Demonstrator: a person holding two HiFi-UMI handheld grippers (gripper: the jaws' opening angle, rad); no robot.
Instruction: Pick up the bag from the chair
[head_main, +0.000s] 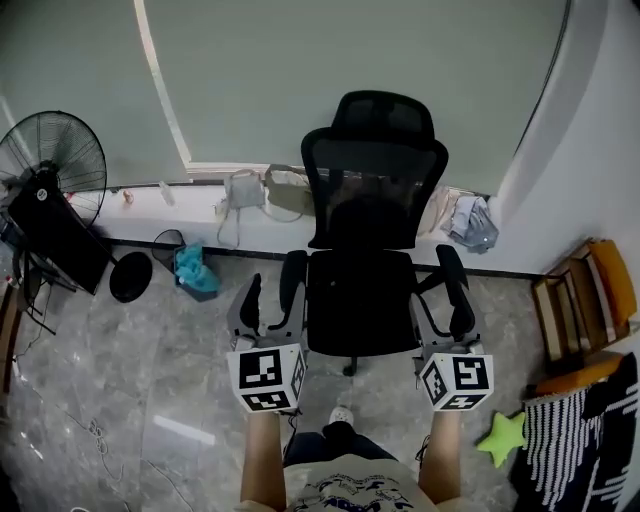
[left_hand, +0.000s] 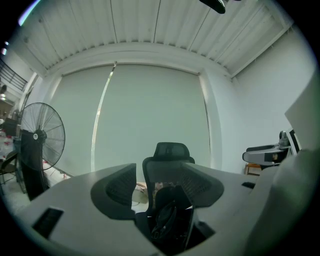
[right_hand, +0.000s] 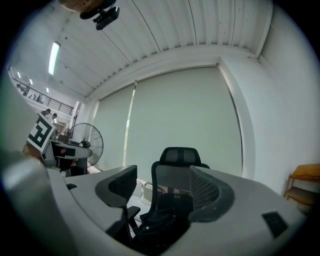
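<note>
Grey floor (head_main: 100, 400), blinded window beyond: I am holding left gripper (head_main: 268, 300) and right gripper (head_main: 440, 305) level, jaws spread, both empty, facing the chair (head_main: 372, 300). Black bag (left_hand: 166, 220) is sitting on the seat against the backrest, well ahead. I am judging a straight approach between the armrests safest, pinching its upper edge.

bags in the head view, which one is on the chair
The black bag on the seat of the office chair. The pale grey handbag and the beige bag lie on the window ledge behind it instead.

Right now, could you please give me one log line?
left gripper: open | right gripper: open | black bag: on black mesh chair
</note>
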